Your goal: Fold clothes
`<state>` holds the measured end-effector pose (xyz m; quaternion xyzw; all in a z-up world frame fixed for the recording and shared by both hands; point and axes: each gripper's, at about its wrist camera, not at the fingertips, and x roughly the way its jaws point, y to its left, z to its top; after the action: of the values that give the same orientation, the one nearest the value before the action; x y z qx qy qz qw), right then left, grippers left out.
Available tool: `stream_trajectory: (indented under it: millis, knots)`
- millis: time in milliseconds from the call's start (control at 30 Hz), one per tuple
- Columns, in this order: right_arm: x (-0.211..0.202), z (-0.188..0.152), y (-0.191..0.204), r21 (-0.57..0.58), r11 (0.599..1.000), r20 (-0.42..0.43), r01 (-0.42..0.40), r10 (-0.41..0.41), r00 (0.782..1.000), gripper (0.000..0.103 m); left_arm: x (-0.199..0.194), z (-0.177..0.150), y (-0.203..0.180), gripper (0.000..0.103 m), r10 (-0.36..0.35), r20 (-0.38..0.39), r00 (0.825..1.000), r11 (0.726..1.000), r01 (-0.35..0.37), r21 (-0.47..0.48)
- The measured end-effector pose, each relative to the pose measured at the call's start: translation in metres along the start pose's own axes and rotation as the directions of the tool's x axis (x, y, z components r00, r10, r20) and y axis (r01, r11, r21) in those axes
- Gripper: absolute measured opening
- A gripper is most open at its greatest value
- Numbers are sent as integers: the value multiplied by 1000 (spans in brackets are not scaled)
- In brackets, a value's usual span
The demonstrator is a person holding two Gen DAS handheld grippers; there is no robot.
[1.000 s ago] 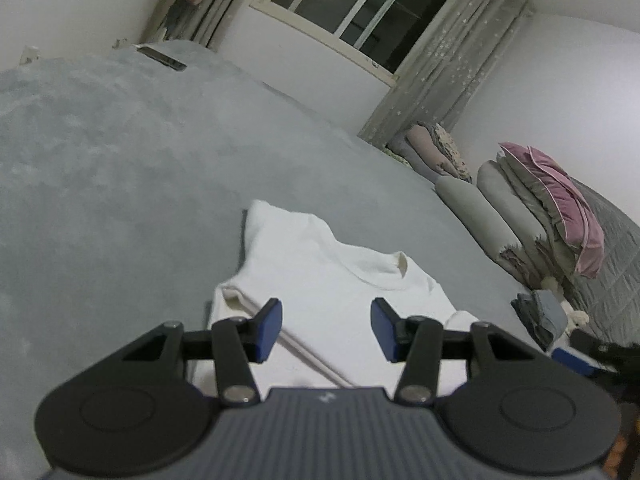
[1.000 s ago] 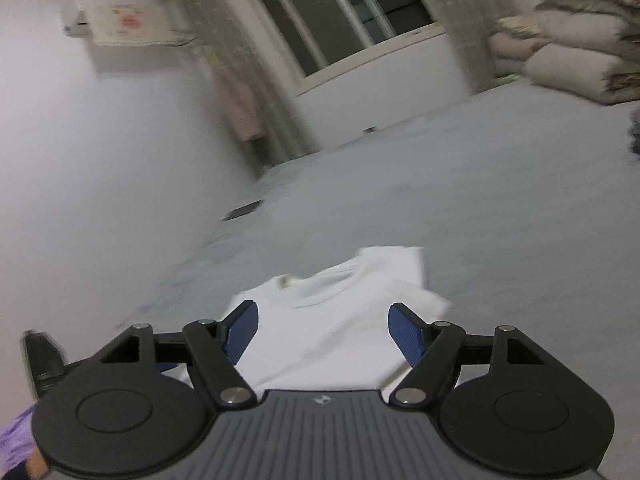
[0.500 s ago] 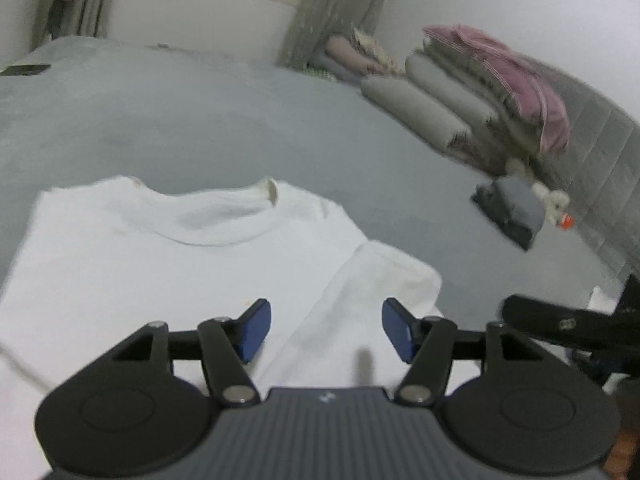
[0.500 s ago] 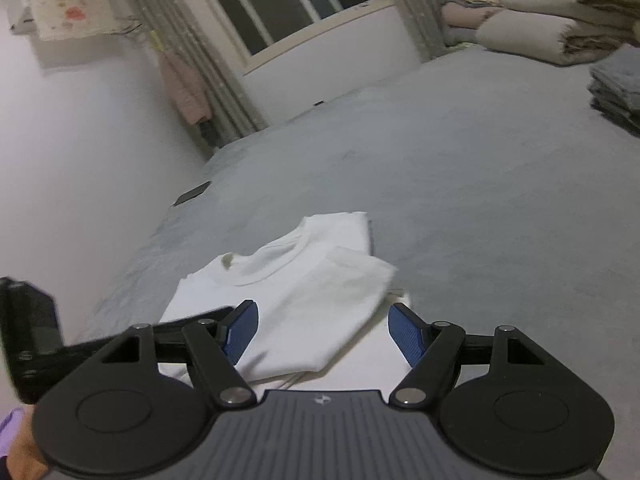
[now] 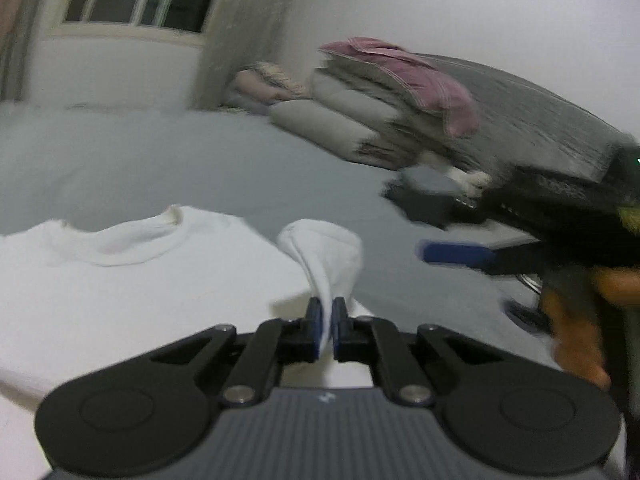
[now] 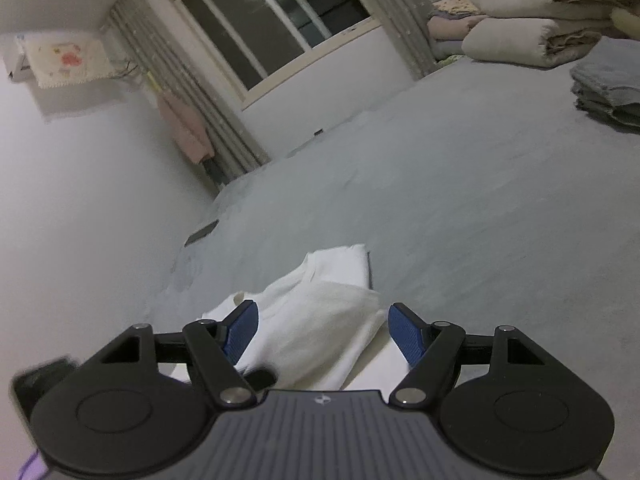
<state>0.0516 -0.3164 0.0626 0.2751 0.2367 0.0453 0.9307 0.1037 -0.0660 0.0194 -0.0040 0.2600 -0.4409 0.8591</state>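
Nothing readable anywhere here; the only mark is a small pale emblem on the ribbed grey housing of each gripper, too small to make out as a name.

Closest in, the left gripper [image 5: 326, 322] has its blue pads pinched tight on a fold of the white T-shirt [image 5: 132, 280], its jaws having just snapped closed on it. The pinched part is the sleeve [image 5: 324, 252], which stands up from the pads in a soft loop. The rest of the shirt lies flat on the grey bed cover [image 5: 160, 168], collar on the far side.

The right gripper [image 6: 322, 330] hangs with its jaws wide apart, the pads touching nothing that I can see. Beneath and beyond it lies the shirt [image 6: 320, 320], with one sleeve folded over the body. In the left wrist view, one of its blue fingers [image 5: 456, 254] shows blurred at the right, with the person's hand [image 5: 576, 320] behind it.

Further off on the cover sits a small folded grey pile [image 6: 604, 92]. Beyond that, stacked quilts [image 5: 360, 120] with a pink one on top rest against the wall. A dark window [image 6: 276, 20] with grey curtains closes the far end.
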Motion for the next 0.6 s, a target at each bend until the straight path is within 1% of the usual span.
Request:
stream_trajectory:
  millis: [67,100,200,233,267,333,400,433,467,500,533,567,600]
  knots:
    - [-3,1,-3,12,1000,11,6,-6,1000,72,-11,-8,-14,5,-10,-24,1000,999,11,46]
    - [-4,2,-4,15,1000,15,11,-12,1000,72,-16,-12,-19,6,-16,-36,999,998,18,53]
    - [-6,3,-8,26,999,16,26,-26,1000,72,-31,-24,-31,14,-32,-71,997,997,37,70]
    - [-6,3,-8,26,999,12,26,-26,1000,72,-38,-26,-31,20,-38,-71,997,997,43,66]
    - [-5,3,-8,26,999,8,26,-26,1000,72,-44,-27,-31,23,-47,-63,997,997,51,62]
    - [-5,3,-6,13,1000,-4,24,-24,1000,72,-59,-27,-21,39,-50,-24,998,998,51,26]
    - [-3,2,-1,-10,1000,-16,20,-21,1000,72,-77,-25,-5,46,-43,27,999,999,43,-24]
    - [-2,2,2,-25,1000,-23,15,-15,1000,72,-83,-24,4,46,-35,50,998,998,37,-52]
    - [-2,1,5,-40,999,-30,9,-10,1000,72,-86,-23,15,46,-16,62,998,996,22,-91]
    - [0,0,8,-56,998,-37,3,-5,999,72,-88,-22,29,46,23,59,998,991,-14,-136]
    - [1,-2,11,-72,997,-46,-1,-2,999,72,-90,-21,44,46,89,36,995,979,-81,-186]
    - [3,-3,14,-89,996,-56,-5,0,998,72,-91,-22,60,46,172,6,985,955,-165,-245]
    - [5,-5,17,-109,994,-67,-7,0,998,72,-94,-23,76,43,242,-19,970,924,-237,-300]
